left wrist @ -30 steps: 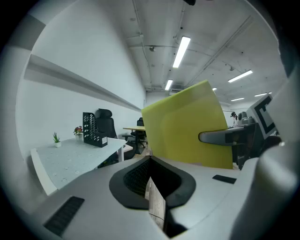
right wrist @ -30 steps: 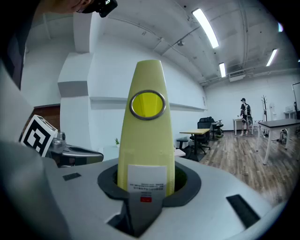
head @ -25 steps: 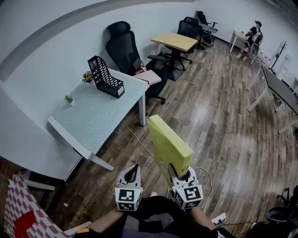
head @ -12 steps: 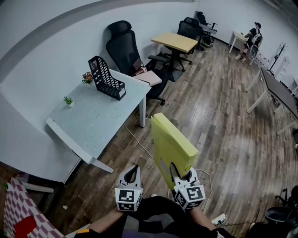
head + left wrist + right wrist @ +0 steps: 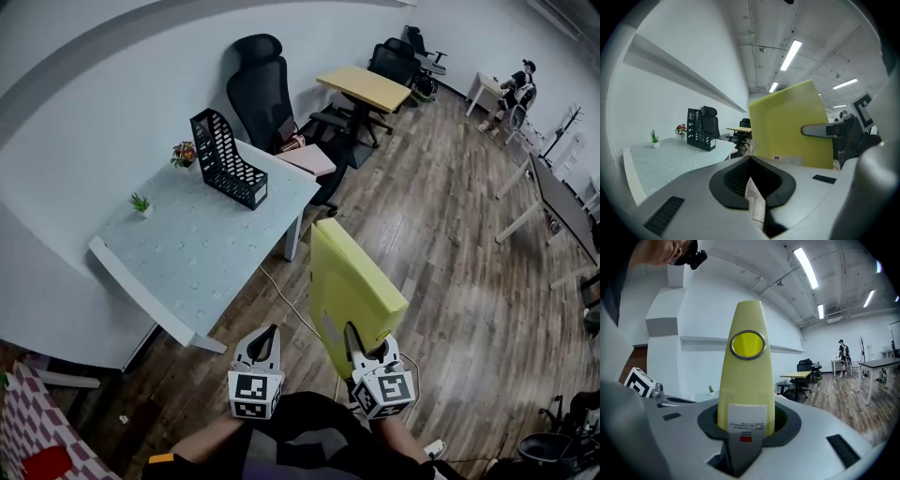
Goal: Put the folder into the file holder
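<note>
A thick yellow folder point(image 5: 352, 286) stands upright in my right gripper point(image 5: 356, 343), whose jaws are shut on its lower spine. In the right gripper view the folder's spine point(image 5: 746, 376), with a metal ring and a white label, rises straight out of the jaws. The black mesh file holder point(image 5: 228, 159) stands empty at the far side of the white table point(image 5: 187, 253), well ahead and to the left. My left gripper point(image 5: 266, 345) hangs beside the right one, shut and holding nothing. In the left gripper view the folder point(image 5: 792, 122) fills the right side and the file holder point(image 5: 699, 130) is far off.
Two small potted plants point(image 5: 141, 202) point(image 5: 183, 152) stand on the table near the wall. A black office chair point(image 5: 267, 84) with a pink item point(image 5: 309, 159) stands behind the table. A yellow desk point(image 5: 370, 87) and a person point(image 5: 516, 89) are farther off. A cable lies on the wood floor.
The table and file holder have shifted a little right and nearer in the head view. The folder stays upright in the right gripper; both grippers keep their places.
</note>
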### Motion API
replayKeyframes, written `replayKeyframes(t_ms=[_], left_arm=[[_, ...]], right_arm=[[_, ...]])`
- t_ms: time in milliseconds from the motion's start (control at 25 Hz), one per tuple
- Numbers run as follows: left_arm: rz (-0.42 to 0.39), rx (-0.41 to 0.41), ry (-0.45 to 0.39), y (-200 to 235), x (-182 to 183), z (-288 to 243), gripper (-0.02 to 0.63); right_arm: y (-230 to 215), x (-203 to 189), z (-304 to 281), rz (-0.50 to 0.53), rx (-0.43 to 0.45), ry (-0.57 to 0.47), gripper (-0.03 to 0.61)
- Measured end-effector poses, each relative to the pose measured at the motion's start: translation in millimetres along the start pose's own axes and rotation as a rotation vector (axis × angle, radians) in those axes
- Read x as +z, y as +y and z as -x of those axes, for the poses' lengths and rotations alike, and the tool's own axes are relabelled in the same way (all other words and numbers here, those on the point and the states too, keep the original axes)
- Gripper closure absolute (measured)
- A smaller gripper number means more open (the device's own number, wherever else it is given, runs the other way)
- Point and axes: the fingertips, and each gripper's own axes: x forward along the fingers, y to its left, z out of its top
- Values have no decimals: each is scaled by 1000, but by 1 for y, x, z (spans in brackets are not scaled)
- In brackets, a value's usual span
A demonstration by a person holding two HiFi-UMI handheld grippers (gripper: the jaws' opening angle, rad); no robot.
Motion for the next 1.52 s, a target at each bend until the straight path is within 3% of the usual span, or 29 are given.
replayKeyframes(t_ms=[360, 720, 1000, 1280, 1520], left_arm=[[30, 7, -16, 75, 27, -19, 609], [42, 11, -10, 139, 23, -26, 609], [55, 42, -37, 170, 30, -38, 609], [82, 168, -42, 214, 27, -67, 609], [120, 295, -61, 255, 58, -104, 609]], right_arm=[[38, 40, -72, 29, 21, -27, 436], [67, 49, -127, 31, 2, -51, 436], [81, 55, -160, 39, 41, -62, 436], [70, 75, -226, 48, 129, -112, 436], [55, 113, -309, 56, 236, -141, 436]])
